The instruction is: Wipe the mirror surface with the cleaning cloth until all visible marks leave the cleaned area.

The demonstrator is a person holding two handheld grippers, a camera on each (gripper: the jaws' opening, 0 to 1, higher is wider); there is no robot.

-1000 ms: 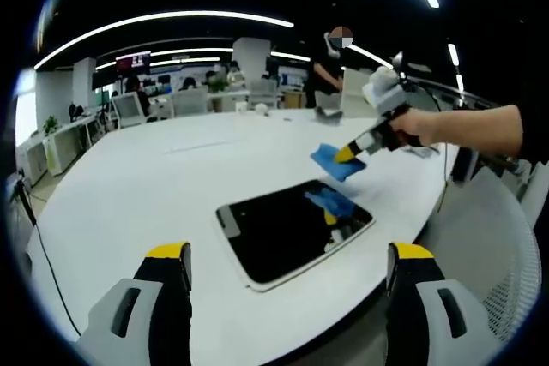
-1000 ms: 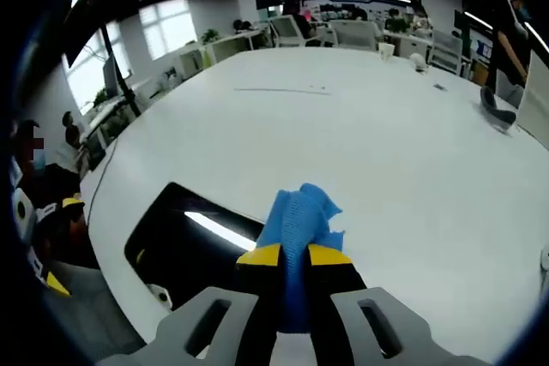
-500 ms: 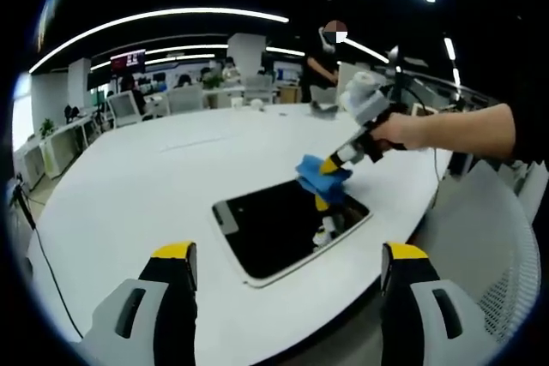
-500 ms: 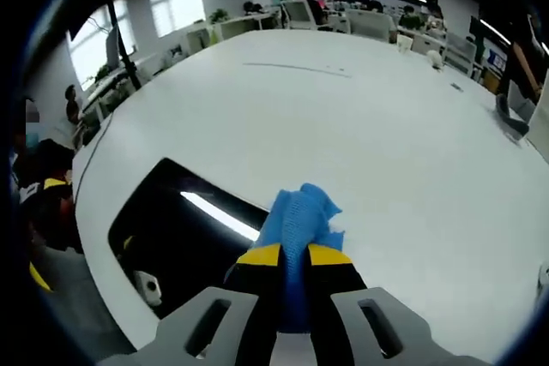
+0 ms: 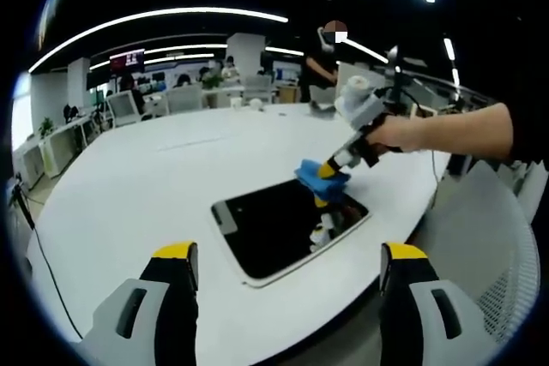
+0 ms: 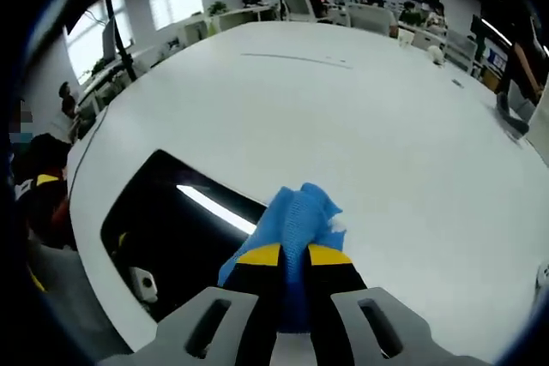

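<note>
— From where I stand, what are the left tongs [image 5: 287, 273] doing?

— Nothing much. They hang above the near edge of the white worktop [image 5: 129, 186], jaws spread wide with nothing between them. Just past them the mirror [image 5: 292, 227] lies flat on the worktop, a dark rounded rectangle with a pale rim, close to the worktop's edge.

— And further right?

— The right tongs [image 5: 330, 167] come in over the far corner of the mirror, held in a person's hand [image 5: 396, 133]. They are pinching the blue cleaning cloth [image 5: 316, 174], and the cloth sits at that corner; its reflection shows in the glass right under it. I cannot tell whether it actually touches the surface.

— What about from the right gripper view?

— There the mirror [image 6: 167, 225] is to the left, with a bright strip of ceiling light reflected across it. The right tongs [image 6: 293, 255] are pressed together on the cleaning cloth [image 6: 296, 216], which bunches up above the yellow tips and overlaps the mirror's edge. The worktop [image 6: 360, 117] stretches away beyond.
</note>
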